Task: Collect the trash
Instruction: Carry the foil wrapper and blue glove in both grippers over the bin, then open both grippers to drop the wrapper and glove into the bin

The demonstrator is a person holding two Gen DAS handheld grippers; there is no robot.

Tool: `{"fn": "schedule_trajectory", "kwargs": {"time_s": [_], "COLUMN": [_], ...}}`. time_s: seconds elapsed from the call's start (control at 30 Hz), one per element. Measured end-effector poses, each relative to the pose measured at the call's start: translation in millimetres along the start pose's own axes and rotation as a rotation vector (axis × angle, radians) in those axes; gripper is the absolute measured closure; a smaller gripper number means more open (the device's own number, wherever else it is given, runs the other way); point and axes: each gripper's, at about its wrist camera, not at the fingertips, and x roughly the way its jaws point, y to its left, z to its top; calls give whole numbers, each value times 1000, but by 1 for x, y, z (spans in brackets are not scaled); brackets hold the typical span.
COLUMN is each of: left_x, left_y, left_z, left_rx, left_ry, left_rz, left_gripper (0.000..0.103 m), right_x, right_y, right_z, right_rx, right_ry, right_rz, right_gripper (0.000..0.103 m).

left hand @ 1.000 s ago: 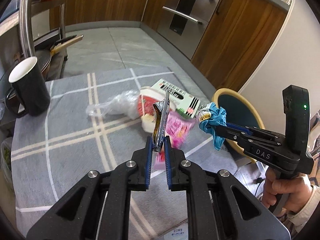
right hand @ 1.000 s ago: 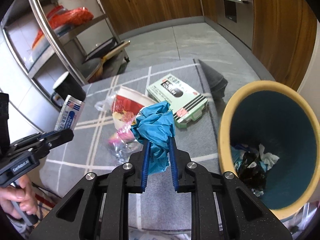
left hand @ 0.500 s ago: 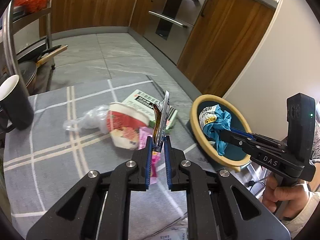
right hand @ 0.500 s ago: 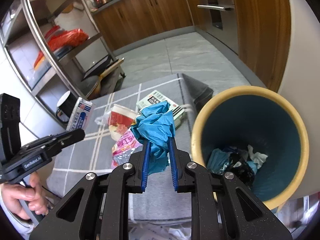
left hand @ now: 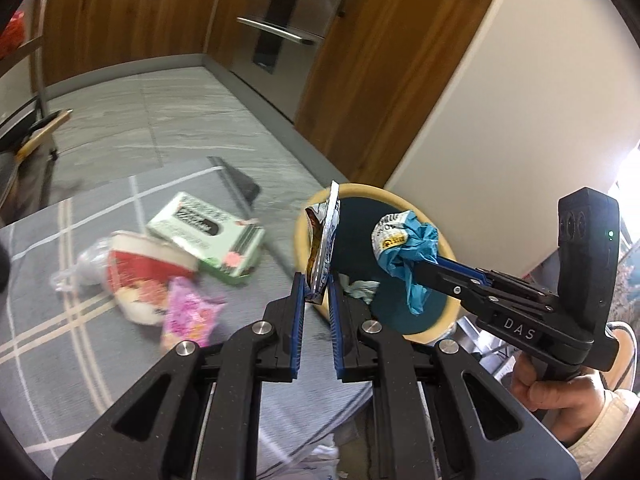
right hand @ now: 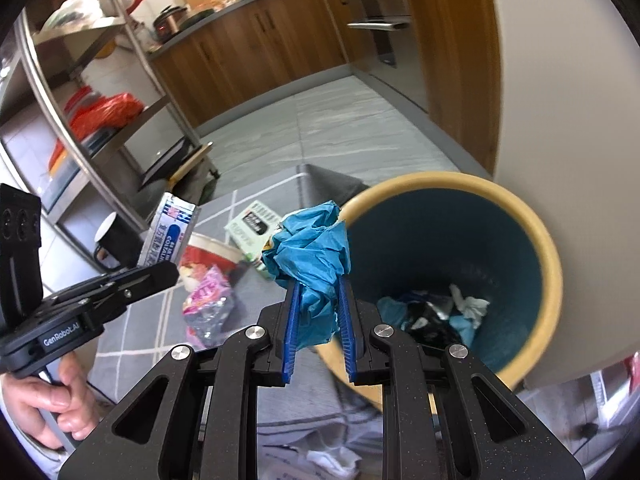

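Pinching a flat silver snack wrapper [left hand: 323, 246] edge-up, your left tongs [left hand: 316, 300] reach the round yellow-rimmed teal bin [right hand: 536, 240]; your right tongs [right hand: 318, 304] clamp crumpled blue paper [right hand: 316, 252] at its rim, beside the grey checked surface [left hand: 80, 344].

The grey checked woven cloth [left hand: 80, 344] over the bench looks matt and soft. The flat silvery foil wrapper [left hand: 325, 248] shines, as does the crinkled pink plastic packet [left hand: 188, 312]. The crumpled blue wrapper [right hand: 316, 256] looks papery and creased. The round yellow-rimmed teal bin [right hand: 552, 276] is smooth. Both black tools are finely speckled matt plastic with ribbed blue pads [right hand: 291, 320].
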Motion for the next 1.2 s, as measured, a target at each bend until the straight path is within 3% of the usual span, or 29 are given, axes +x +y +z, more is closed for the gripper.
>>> {"fn": "schedule_trajectory", "kwargs": {"time_s": [0.57, 0.97, 1.2], "left_x": [76, 104, 106], "left_y": [-57, -58, -54], "left_z": [7, 2, 1], "left_rx": [58, 52, 47], "left_ry": [126, 201, 204], "left_rz": [-88, -83, -81], "left_gripper": [92, 92, 91], "right_x": [-8, 1, 9], "right_y": [-53, -66, -66], "right_z": [-17, -24, -24], "right_rx": [81, 102, 116], "right_ry": [26, 66, 91], "right_rz": [-96, -121, -132], "right_gripper": [83, 82, 81]}}
